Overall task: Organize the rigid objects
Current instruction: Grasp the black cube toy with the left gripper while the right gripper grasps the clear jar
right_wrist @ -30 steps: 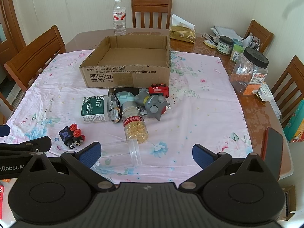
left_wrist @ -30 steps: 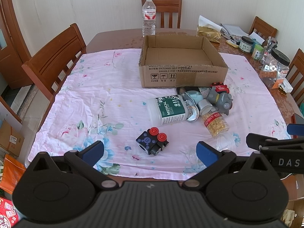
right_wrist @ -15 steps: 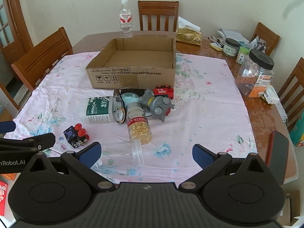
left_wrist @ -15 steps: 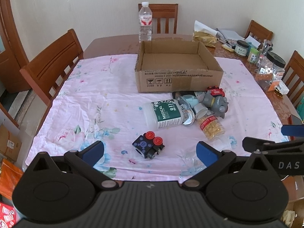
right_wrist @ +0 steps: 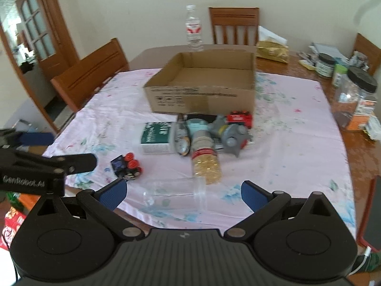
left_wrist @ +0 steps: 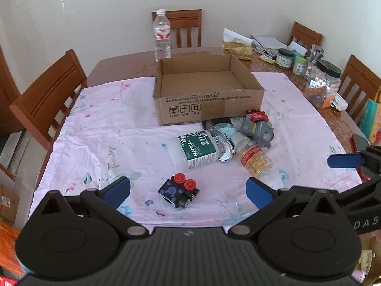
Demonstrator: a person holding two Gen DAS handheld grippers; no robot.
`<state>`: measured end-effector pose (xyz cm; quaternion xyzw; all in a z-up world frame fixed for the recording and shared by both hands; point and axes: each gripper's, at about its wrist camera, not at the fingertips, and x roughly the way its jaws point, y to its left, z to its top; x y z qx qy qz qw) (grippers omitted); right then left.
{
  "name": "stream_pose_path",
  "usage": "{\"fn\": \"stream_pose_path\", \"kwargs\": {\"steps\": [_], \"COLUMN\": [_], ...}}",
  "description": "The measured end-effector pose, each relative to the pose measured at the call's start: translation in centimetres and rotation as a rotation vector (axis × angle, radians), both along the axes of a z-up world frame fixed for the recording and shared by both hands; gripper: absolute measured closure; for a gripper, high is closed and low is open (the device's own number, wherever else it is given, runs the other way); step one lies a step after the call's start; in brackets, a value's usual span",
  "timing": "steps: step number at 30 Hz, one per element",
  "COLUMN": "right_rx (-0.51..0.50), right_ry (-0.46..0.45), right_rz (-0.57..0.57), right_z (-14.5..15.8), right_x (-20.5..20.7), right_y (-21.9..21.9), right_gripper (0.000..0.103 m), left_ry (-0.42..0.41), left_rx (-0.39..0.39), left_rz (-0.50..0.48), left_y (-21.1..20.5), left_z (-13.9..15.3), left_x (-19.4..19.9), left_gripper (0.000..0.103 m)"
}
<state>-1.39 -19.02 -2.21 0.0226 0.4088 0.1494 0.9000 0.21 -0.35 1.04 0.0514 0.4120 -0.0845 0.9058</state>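
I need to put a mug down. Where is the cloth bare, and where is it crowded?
Bare: the pink cloth left of the cardboard box, and the stretch right of the grey toy toward the black-lidded jar. Crowded: the pile in front of the box.

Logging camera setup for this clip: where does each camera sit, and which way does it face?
Left wrist: sits on the left gripper, near the table's front edge, looking across it at the cardboard box; its own open blue-padded fingers show, and the right gripper juts in from the right.
Right wrist: sits on the right gripper, further right, facing the same way; its open fingers show over a clear cup, the left gripper entering from the left.
Shared: box, black toy with red buttons, capsule bottle, water bottle.
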Motion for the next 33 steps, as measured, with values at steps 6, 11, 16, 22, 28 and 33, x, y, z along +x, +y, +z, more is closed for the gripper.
{"fn": "stream_pose_path", "kwargs": {"steps": [6,11,16,22,28,33], "right_rx": [0.028,0.04,0.059,0.041,-0.06,-0.085], "right_ry": [0.038,0.071,0.095,0.123,0.136,0.159], "right_rz": [-0.023,-0.068,-0.093,-0.12,-0.146,-0.191], "right_z": [-2.4,-4.7,-6.2,-7.2,-7.8,-8.0], "right_x": [0.7,1.9,3.3,4.5,4.4,4.0], "right_y": [0.3,0.7,1.5,3.4,5.7,6.2], "right_gripper": [0.0,0.0,0.0,0.0,0.0,0.0], "left_ry": [0.017,0.057,0.121,0.173,0.162,0.111], "left_rx": [0.023,0.01,0.044,0.049,0.073,0.084], "left_rz": [-0.07,-0.14,-0.221,-0.336,-0.427,-0.474], "left_y": [1.2,2.9,4.3,5.5,5.2,4.4], "left_z": [-1.2,-2.7,-5.1,-8.0,-10.5,-12.1], "left_x": [1.1,2.1,3.4,5.3,7.3,8.5], "left_gripper": [0.001,0.001,0.001,0.001,0.001,0.001]}}
